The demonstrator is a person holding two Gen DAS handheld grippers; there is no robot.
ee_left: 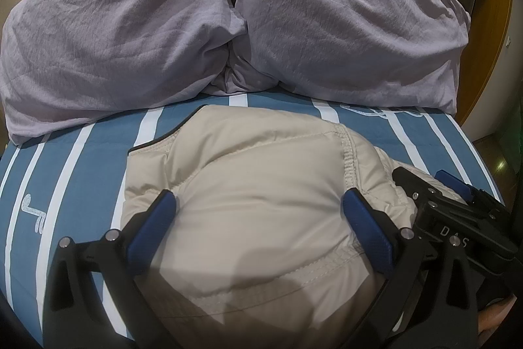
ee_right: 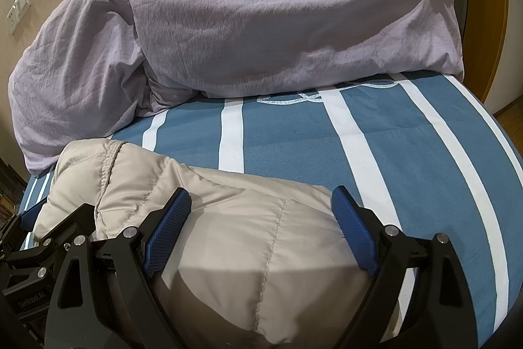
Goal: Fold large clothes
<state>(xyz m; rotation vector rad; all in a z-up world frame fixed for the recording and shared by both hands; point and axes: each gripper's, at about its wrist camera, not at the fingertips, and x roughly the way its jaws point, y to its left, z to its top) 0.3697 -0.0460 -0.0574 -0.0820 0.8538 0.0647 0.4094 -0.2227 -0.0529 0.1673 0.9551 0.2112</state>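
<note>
In the left wrist view, a beige padded jacket [ee_left: 261, 201] lies on the bed [ee_left: 75, 172], in the lower middle of the frame, already gathered into a thick bundle. The left claw [ee_left: 258, 211] is spread wide, with one blue pad on each side of the puffy cloth; the pads seem to press against the bundle but do not pinch anything. At the right edge of the frame, the right claw [ee_left: 434, 185] rests on the jacket's far side. A lilac duvet [ee_left: 163, 22] is heaped across the upper half, behind the jacket.

In the right wrist view, the same jacket [ee_right: 248, 234] fills the lower left and centre. The right claw [ee_right: 261, 205] is also released, with its two blue pads wide apart on each side of a quilted panel. The striped sheet of the bed [ee_right: 425, 169] is bare to the right. The duvet [ee_right: 261, 5] rises at the top.

I judge that the fold is late: the jacket looks compact, and both claws seem to be patting or squeezing it into shape. The next move probably needs gentle downward pressure, because such puffy filling will spring back open if it is let go too soon.
</note>
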